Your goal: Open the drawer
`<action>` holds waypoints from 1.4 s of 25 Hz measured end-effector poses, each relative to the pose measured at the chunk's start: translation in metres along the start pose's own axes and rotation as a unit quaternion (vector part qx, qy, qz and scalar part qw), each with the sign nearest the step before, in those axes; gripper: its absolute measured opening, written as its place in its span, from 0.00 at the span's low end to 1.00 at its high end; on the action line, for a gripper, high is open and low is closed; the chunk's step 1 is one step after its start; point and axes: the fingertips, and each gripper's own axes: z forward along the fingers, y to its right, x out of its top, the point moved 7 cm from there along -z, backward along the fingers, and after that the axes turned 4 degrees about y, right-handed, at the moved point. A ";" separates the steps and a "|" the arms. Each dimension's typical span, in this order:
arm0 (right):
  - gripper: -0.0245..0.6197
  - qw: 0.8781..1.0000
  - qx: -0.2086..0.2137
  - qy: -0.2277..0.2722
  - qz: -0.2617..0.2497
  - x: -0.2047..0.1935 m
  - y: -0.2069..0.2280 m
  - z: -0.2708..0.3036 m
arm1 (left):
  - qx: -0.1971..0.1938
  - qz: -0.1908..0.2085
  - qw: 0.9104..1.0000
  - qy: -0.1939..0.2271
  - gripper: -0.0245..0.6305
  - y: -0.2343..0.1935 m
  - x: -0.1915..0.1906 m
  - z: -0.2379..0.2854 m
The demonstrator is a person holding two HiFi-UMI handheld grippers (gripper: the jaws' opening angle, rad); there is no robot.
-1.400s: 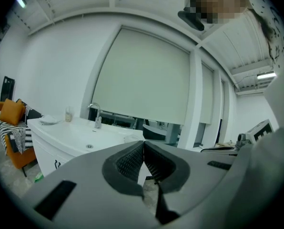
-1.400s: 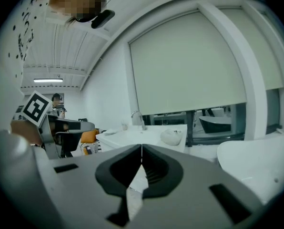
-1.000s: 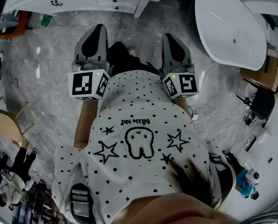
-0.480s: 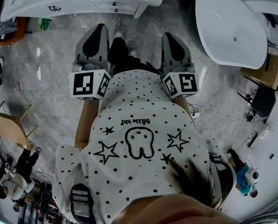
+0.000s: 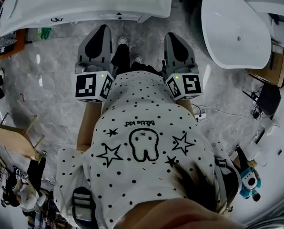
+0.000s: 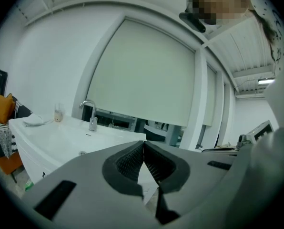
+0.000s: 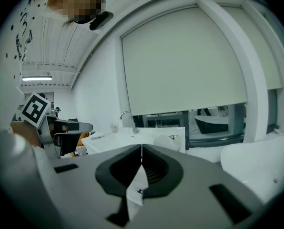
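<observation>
A white vanity cabinet [image 5: 85, 1] stands at the top of the head view. Its drawer fronts [image 5: 111, 17] show under the countertop edge, each with a small dark handle [image 5: 56, 19]. My left gripper [image 5: 104, 28] and right gripper [image 5: 169, 34] are held side by side in front of the person's body, pointing at the cabinet and still short of it. Both are shut with nothing between the jaws. In the left gripper view the left gripper [image 6: 143, 142] points toward the vanity's top and its faucet [image 6: 90, 113]. The right gripper [image 7: 141, 147] faces the same faucet [image 7: 127, 120].
A white freestanding bathtub [image 5: 235, 27] stands at the upper right. A cardboard box [image 5: 275, 70] lies beyond it. A wooden chair [image 5: 15, 140] is at the left, and an orange seat [image 5: 13, 46] sits beside the cabinet. The floor is grey marble tile [image 5: 51, 80].
The vanity has grown and slid down in the head view as the person walks toward it. Both grippers keep their pose and stay shut.
</observation>
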 end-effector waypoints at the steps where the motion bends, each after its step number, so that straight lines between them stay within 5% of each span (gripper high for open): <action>1: 0.06 1.000 -0.003 0.000 0.000 0.001 0.000 0.008 | -0.003 -0.001 1.000 0.000 0.04 -0.006 0.002 0.006; 8: 0.06 1.000 -0.018 -0.003 0.002 0.014 -0.006 0.084 | -0.021 -0.002 1.000 -0.009 0.04 -0.064 0.019 0.062; 23: 0.06 0.999 -0.032 0.009 0.004 0.018 -0.005 0.084 | -0.042 0.002 0.999 -0.003 0.04 -0.067 0.025 0.068; 35: 0.06 1.000 -0.016 0.009 0.002 0.018 -0.005 0.089 | -0.023 -0.003 1.000 0.005 0.04 -0.069 0.024 0.061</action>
